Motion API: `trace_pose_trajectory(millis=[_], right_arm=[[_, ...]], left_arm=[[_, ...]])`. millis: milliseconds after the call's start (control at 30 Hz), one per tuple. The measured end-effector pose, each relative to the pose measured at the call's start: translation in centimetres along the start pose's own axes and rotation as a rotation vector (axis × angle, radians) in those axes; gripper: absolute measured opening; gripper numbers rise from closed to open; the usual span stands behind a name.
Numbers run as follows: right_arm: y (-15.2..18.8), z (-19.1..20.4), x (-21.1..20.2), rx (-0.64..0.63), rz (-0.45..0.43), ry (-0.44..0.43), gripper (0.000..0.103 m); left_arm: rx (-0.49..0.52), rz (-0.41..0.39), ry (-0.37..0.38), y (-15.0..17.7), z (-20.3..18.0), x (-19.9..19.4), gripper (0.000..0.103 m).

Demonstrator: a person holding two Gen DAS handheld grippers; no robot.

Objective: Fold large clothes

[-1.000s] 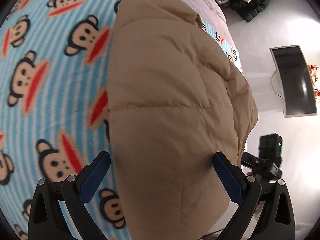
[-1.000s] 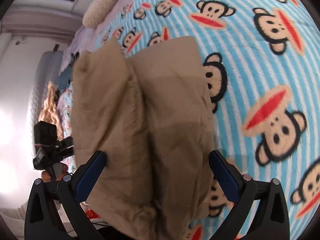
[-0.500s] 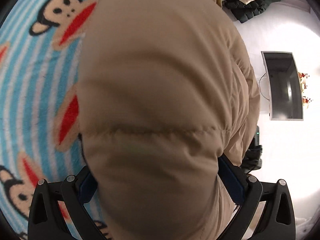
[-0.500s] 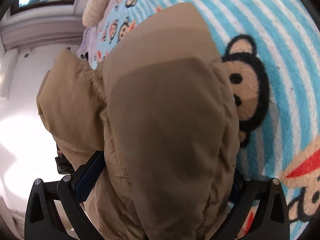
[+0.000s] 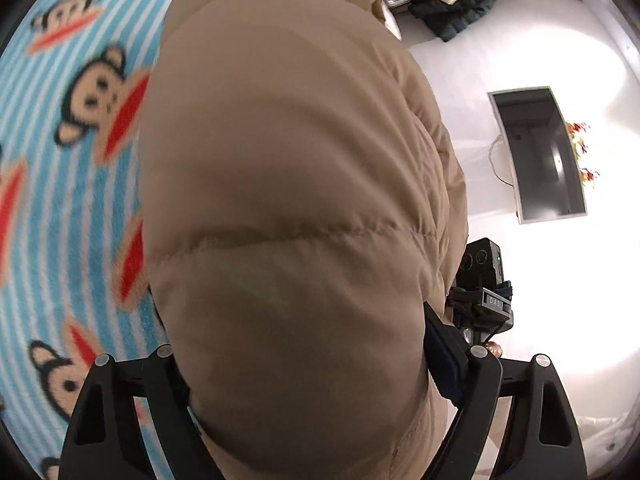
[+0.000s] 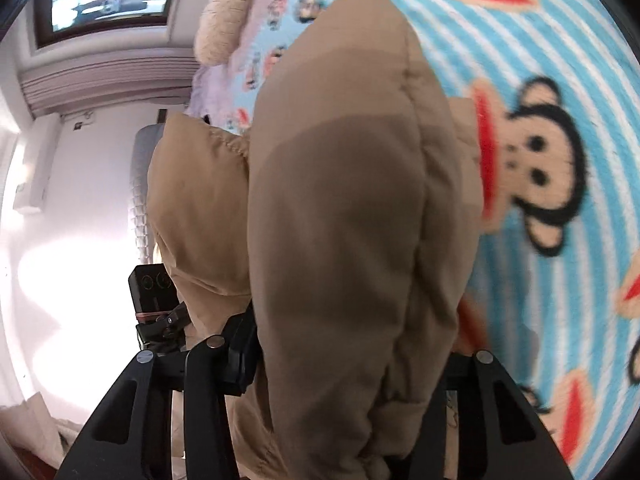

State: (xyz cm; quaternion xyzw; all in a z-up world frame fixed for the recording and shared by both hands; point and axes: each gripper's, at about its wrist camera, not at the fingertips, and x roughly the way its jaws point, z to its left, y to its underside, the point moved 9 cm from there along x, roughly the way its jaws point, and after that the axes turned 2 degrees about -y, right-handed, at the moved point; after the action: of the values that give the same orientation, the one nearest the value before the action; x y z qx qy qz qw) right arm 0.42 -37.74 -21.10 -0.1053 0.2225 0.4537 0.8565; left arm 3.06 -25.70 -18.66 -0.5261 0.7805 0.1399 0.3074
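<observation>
closing on the tan puffer jacket (image 5: 288,208) with the left gripper (image 5: 304,364), jaws just drawn inward, padded bulk bulging between both fingers (image 5: 444,356) and hiding the near-side pad. pinching the same jacket (image 6: 340,220) with the right gripper (image 6: 352,364), jaws also just narrowed, fabric squeezed and puckered between them (firm contact on both sides). lying ahead of both claws, draped along the monkey-print blanket (image 5: 68,168), seen again beyond the right claw's outer finger (image 6: 560,80). standing past the left claw's inner finger, over pale floor: a dark screen (image 5: 540,152), dark clothes pile (image 5: 456,4) farther off.
</observation>
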Motion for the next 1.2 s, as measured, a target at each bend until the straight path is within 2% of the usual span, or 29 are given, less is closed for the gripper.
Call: trace_pose_trajectory(millis=[133,300,500,600,700,800,867,967,1000,1067,1167,1200], right_arm=[[0.0,3.9,1.8,-0.027,-0.016,-0.044,0.049],[0.1,8.1,7.3,-0.051,-0.004,-0.088,0.049],[1.3,10.9,16.5,-0.053,0.043,-0.102,0.049],[2.2,10.1,21.2,-0.024,0.073,-0.068,0.05],[2.9,9.1,23.5,0.006,0.075,-0.034,0.055],[3.7,9.1,23.6,0.027,0.056,-0.008,0.059],[4.0,9.3,22.5,0.005,0.059,0.044,0.06],[4.6,10.0,19.8,-0.05,0.02,0.151,0.061],[4.9,10.4,18.2,-0.084,-0.021,0.205,0.061],[5.5,11.4,15.7,-0.129,-0.092,0.258,0.061],[6.6,13.7,12.2,-0.178,-0.169,0.234,0.051],[6.7,14.4,11.8,-0.19,-0.178,0.227,0.051]], left_arm=[[0.029,-0.048,-0.001,-1.4,-0.4,-3.5,0.087],[0.057,-0.108,-0.043,-3.6,2.0,-9.5,0.087],[0.03,-0.14,-0.122,-6.1,9.0,-16.3,0.087],[-0.022,-0.126,-0.174,-6.0,14.0,-17.4,0.088],[-0.088,-0.109,-0.222,-5.6,18.3,-17.0,0.09],[-0.129,-0.126,-0.219,-5.3,19.6,-17.0,0.091],[-0.118,-0.143,-0.253,-4.8,19.8,-17.9,0.091],[-0.05,-0.212,-0.408,-4.7,18.7,-20.3,0.091],[-0.033,-0.236,-0.44,-5.0,18.5,-21.8,0.091],[0.015,-0.297,-0.47,-5.2,16.8,-23.7,0.082],[0.079,-0.346,-0.47,-6.8,14.9,-25.7,0.082],[0.1,-0.351,-0.465,-6.9,15.6,-27.1,0.082]])
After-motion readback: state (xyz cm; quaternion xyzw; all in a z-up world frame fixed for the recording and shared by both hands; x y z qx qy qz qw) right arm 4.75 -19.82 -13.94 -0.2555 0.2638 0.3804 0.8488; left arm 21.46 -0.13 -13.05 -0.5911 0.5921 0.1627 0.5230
